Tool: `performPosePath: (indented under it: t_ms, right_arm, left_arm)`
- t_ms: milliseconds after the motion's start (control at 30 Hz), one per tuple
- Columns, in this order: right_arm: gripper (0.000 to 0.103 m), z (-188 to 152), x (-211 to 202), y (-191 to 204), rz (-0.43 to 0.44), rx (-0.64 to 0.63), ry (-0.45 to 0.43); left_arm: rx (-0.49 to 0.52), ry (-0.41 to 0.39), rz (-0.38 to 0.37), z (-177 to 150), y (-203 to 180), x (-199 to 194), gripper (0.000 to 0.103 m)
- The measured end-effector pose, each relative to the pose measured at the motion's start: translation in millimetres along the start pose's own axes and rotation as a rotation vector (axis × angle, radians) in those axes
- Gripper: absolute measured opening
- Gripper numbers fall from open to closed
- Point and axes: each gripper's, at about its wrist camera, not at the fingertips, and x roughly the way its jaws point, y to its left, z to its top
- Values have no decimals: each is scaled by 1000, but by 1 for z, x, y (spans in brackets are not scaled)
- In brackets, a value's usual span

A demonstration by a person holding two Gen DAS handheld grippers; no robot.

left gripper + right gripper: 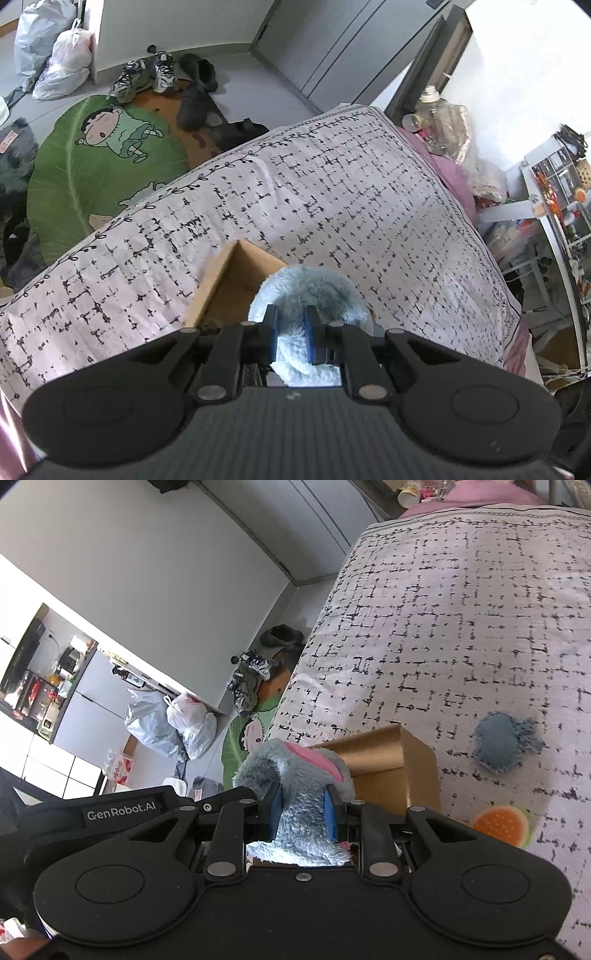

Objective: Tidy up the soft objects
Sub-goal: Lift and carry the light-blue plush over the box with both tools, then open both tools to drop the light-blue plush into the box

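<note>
My left gripper [290, 334] is shut on a light blue fluffy plush [308, 291] and holds it over an open cardboard box [236, 280] on the bed. My right gripper [302, 812] is shut on the same kind of blue plush with a pink ear [295, 775], just in front of the cardboard box [384, 771]. A small blue denim soft toy [502, 744] and an orange burger-shaped soft toy [500, 825] lie on the bed to the right of the box.
The bed has a white cover with black marks [351, 192]. On the floor lie a green cartoon rug [96, 162], shoes [147, 75] and plastic bags [55, 51]. A shelf with clutter [554, 199] stands to the right of the bed.
</note>
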Motion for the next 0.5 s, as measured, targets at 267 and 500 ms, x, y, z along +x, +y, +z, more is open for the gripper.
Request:
performPosePath:
  t_ms: [267, 500]
  right_arm:
    - [33, 2, 19, -5, -14, 23, 28]
    - [38, 3, -6, -29, -32, 49, 12]
  left_arm:
    - [-9, -15, 60, 7, 10, 8, 18]
    - [-26, -7, 78, 6, 12, 9, 22]
